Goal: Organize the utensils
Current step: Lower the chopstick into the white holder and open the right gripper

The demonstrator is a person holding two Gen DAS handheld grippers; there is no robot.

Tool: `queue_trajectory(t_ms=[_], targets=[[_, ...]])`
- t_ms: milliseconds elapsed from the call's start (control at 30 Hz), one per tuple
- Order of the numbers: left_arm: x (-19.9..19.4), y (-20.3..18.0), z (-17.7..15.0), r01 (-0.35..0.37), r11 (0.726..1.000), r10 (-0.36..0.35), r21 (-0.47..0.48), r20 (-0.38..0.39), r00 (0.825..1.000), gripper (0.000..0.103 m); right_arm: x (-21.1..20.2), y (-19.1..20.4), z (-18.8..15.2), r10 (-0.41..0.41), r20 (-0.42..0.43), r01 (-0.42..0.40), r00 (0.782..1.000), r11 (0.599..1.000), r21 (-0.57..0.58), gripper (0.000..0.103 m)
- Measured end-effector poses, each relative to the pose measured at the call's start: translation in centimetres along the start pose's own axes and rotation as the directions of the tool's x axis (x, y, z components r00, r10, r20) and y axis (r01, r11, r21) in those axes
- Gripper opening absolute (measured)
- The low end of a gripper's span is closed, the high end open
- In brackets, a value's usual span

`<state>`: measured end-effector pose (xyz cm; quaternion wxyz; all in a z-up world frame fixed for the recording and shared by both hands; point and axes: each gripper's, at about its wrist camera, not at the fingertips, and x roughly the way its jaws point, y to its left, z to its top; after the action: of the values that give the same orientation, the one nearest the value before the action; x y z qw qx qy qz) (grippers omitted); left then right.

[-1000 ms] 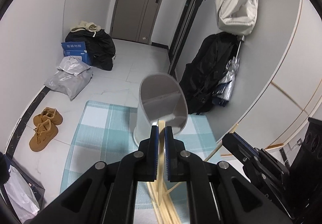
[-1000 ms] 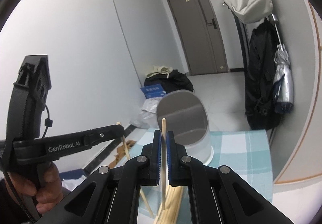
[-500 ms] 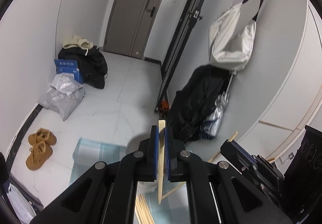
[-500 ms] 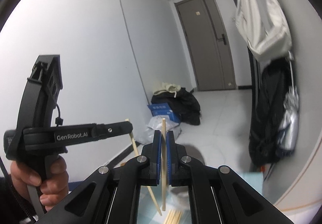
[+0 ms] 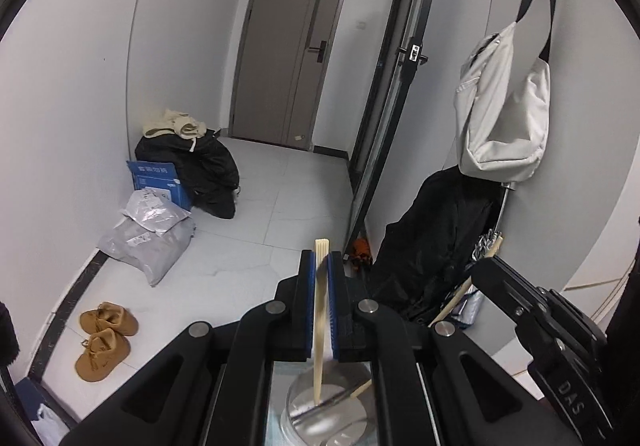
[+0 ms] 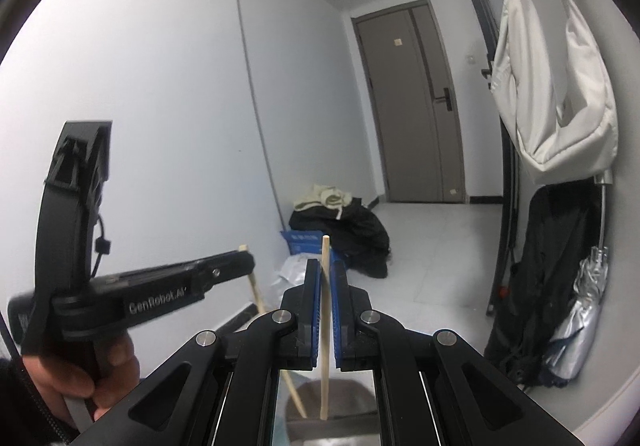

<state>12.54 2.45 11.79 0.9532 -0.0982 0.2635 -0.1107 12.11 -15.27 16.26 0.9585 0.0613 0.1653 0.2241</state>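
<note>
Each hand holds one chopstick upright so it can drop straight down. The left gripper (image 5: 320, 278) squeezes a flat chopstick (image 5: 319, 326). The right gripper (image 6: 326, 286) pinches a round chopstick (image 6: 325, 326). The cup (image 5: 324, 418) waits right below (it looks empty, maybe).
</note>
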Motion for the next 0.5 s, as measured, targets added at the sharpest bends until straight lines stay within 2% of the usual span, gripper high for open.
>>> queue_trajectory(t_ms=[133, 200, 500], targets=[[0.3, 0.5, -0.3, 0.036, 0.999, -0.036, -0.004, 0.041, 0.999, 0.002, 2.0, -1.3, -0.7, -0.015, -0.02, 0.015, 1.0, 1.0, 0.019, 0.004], [0.6, 0.6, -0.6, 0.03, 1.0, -0.03, 0.0, 0.05, 0.998, 0.002, 2.9, -1.7, -1.4, -0.026, -0.028, 0.027, 0.999, 1.0, 0.015, 0.004], [1.9, 0.1, -1.6, 0.053, 0.997, -0.054, 0.053, 0.023, 0.998, 0.002, 5.2, -2.1, -4.4, 0.011, -0.068, -0.013, 0.998, 1.0, -0.026, 0.004]])
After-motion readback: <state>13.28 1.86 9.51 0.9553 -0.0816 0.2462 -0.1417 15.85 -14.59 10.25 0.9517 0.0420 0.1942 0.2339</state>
